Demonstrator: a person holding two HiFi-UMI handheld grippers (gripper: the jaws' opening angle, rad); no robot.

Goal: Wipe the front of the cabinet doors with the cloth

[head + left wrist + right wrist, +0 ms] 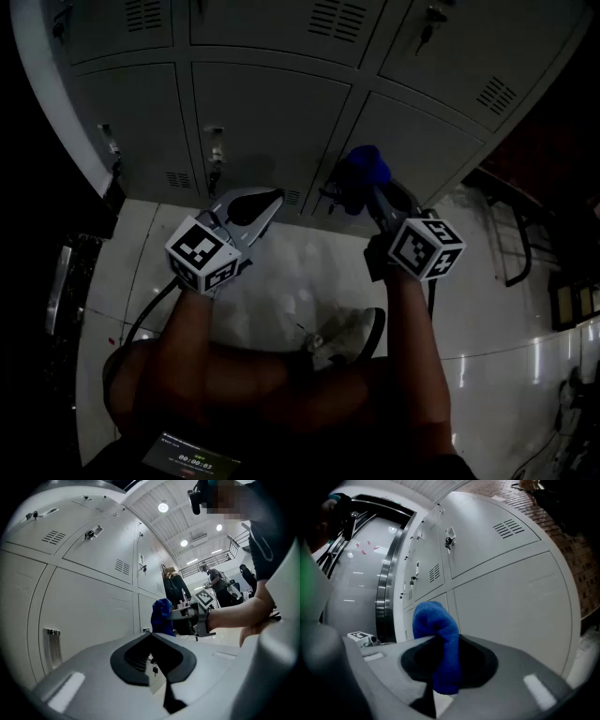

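Note:
The grey cabinet doors (267,112) fill the top of the head view, low down near the floor. My right gripper (367,192) is shut on a bunched blue cloth (364,167), which is held close to the lower right door; I cannot tell whether it touches. In the right gripper view the cloth (440,634) sticks up between the jaws, with the door (511,597) just beyond it. My left gripper (275,197) is shut and empty, hanging in front of the middle lower door. From the left gripper view, the cloth (161,616) and the right gripper (192,618) show ahead.
Keys hang in the door locks (214,155). A glossy white tiled floor (309,272) lies below the cabinet. A dark metal frame (514,246) stands at the right. Several people (215,585) stand far off in the hall. A steel door frame (386,583) is past the cabinet's end.

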